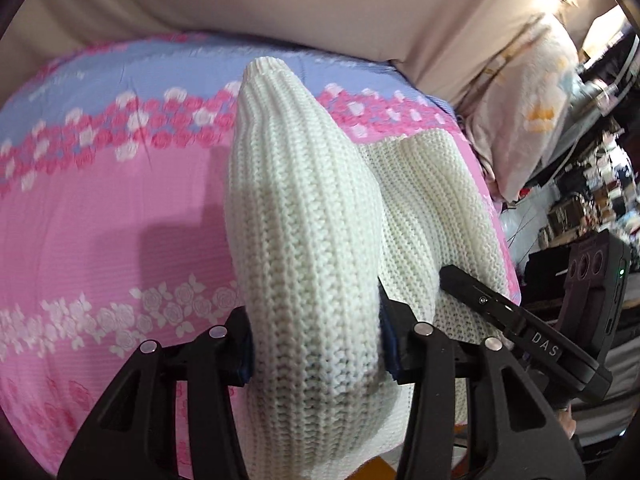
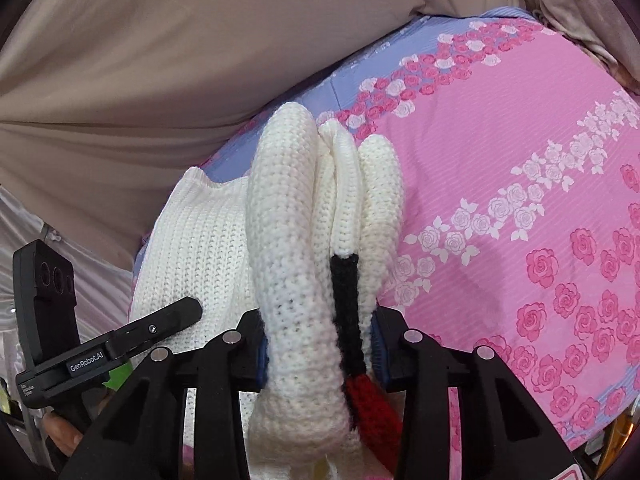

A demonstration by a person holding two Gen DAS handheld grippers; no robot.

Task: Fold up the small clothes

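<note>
The left gripper has its jaws closed on a thick bunched fold of the white knit sweater, and the right gripper has its jaws closed on another bunch of the same sweater, one that takes in the black and red trim. Both bunches rise off the bed, while the rest of the sweater lies flat on the pink flowered bedsheet between the two grippers and trails toward the bed's near edge.

The main risk, as I judge it, is the bulk in each grip: several layers are squeezed together, so an inner layer may slide out unevenly when the sweater is lifted or laid over, leaving a crooked fold. The loose knit could also snag on the jaws at release. Because the sweater sits close to the bed's edge, any slack part might slump off the side.
</note>
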